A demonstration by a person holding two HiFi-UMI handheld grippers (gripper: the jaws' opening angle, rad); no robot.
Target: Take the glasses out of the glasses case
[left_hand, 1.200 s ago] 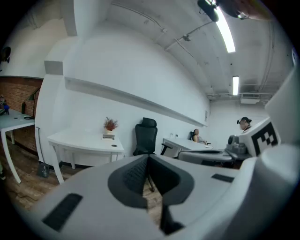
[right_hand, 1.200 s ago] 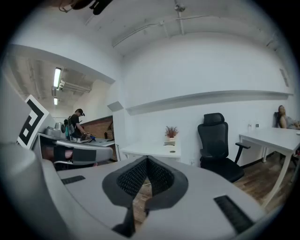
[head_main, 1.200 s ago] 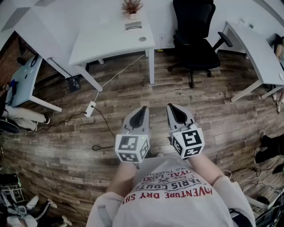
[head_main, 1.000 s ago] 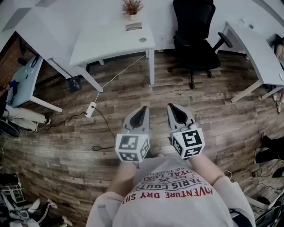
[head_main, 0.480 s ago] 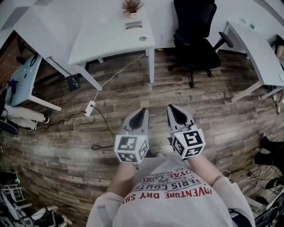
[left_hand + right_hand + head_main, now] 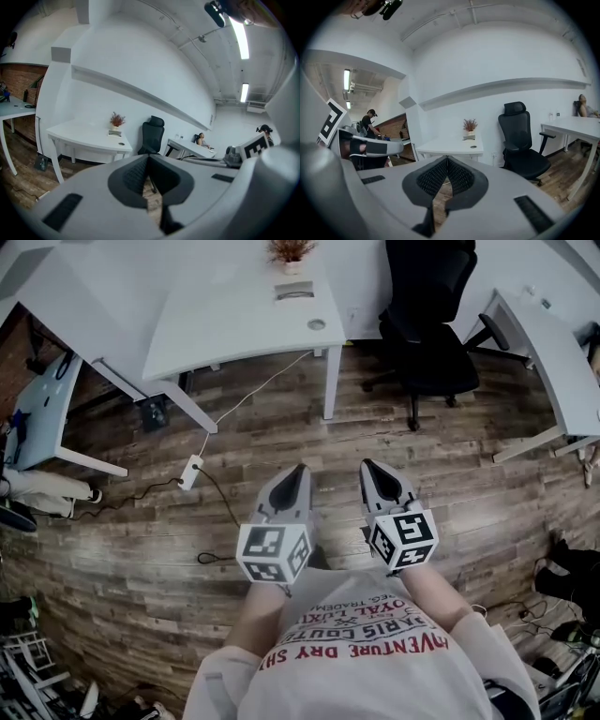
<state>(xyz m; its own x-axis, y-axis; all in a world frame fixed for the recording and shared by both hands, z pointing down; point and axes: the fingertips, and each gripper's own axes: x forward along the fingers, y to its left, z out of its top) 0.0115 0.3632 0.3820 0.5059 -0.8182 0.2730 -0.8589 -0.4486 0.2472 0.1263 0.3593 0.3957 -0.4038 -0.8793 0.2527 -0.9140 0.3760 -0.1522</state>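
Both tongs are up in front of the person's chest, side by side over the wooden floor [image 6: 441, 474], pointing ahead at the white desk [image 6: 225, 334]. The left gripper [image 6: 298, 471] has its jaws closed tip to tip with nothing between them. The same goes for the right gripper [image 6: 368, 465]: pads together and empty.

Compared with a second ago, the room has slid in the head view. The desk sits higher and a little further right, and the potted plant [image 6: 292, 249] at its far edge is now cut by the top of the frame. The black office chair [image 6: 427, 320] has also drifted right. The two grippers keep their paired pose, jaws unchanged.

On the desk, a small flat object [image 6: 294, 292] lies at the far edge just in front of the plant, and a small round thing [image 6: 316, 324] sits near the right front corner. From here I cannot tell whether the flat object is the glasses case. Both grippers are well apart from the desk.
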